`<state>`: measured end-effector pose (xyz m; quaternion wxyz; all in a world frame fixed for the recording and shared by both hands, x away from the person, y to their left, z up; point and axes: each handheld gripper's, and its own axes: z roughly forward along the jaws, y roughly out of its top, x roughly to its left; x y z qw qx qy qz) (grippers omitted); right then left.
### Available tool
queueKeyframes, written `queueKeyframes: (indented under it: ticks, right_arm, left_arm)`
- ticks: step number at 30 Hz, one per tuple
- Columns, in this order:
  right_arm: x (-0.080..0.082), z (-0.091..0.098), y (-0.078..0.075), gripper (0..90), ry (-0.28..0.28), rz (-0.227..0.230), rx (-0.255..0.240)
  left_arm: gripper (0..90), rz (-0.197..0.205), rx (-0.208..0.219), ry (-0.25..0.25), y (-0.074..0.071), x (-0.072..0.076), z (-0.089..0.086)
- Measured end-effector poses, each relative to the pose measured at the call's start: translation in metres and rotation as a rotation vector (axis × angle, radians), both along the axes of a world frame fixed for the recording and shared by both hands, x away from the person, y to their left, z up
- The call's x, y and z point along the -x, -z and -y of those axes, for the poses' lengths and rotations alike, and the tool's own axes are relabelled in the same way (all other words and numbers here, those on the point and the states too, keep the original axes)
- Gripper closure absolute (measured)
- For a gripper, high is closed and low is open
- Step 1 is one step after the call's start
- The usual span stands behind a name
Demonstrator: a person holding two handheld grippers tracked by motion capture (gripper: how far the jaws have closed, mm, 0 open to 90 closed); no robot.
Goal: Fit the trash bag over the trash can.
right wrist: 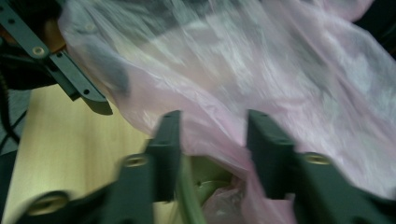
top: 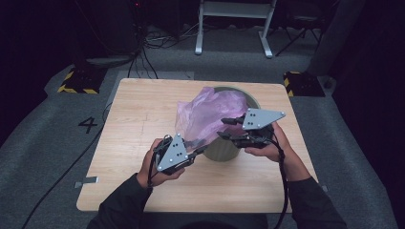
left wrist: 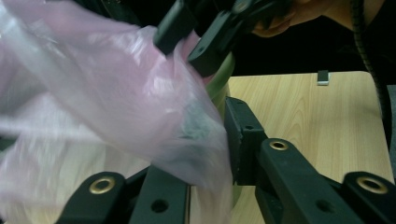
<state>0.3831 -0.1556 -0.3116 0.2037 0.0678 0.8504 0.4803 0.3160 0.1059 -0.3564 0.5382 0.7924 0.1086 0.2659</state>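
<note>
A thin pink plastic bag (top: 210, 112) billows over a grey-green bin (top: 224, 150) standing on the wooden table (top: 143, 109). My left gripper (top: 200, 149) is at the bin's near-left side. A corner of the bag (left wrist: 140, 102) is bunched between its jaws, and the film covers one jaw. My right gripper (top: 223, 128) hovers over the bin's near rim, its jaws apart. In the right gripper view the bag's edge (right wrist: 261, 70) runs loosely between my right gripper's (right wrist: 215, 135) jaws, above the bin's rim (right wrist: 201, 182). The left gripper (right wrist: 100, 93) shows at the upper left there.
The table's left half and near edge are bare wood. Cables trail over the grey floor at the left, where a number is marked. A white frame stands beyond the table, and weighted stands with yellow-black stripes sit near its far corners.
</note>
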Motion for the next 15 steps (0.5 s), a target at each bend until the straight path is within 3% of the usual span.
queueKeyframes:
  ticks: [4,6,10,15]
  right_arm:
    - [0.0,0.003,0.006,85.1,-0.021,-0.006,0.012]
    - [0.001,0.006,0.007,90.0,-0.02,-0.004,0.011]
    - [0.007,0.018,0.01,90.0,-0.009,0.004,-0.012]
    - [0.012,0.034,0.011,90.0,0.027,0.001,-0.042]
  left_arm:
    - [70.9,-0.006,0.002,0.017,0.0,0.005,-0.001]
    - [65.0,-0.009,0.007,0.026,0.0,0.008,-0.004]
    - [49.1,-0.033,0.017,0.038,-0.001,0.014,-0.011]
    - [43.6,-0.051,0.046,0.012,-0.003,0.015,-0.024]
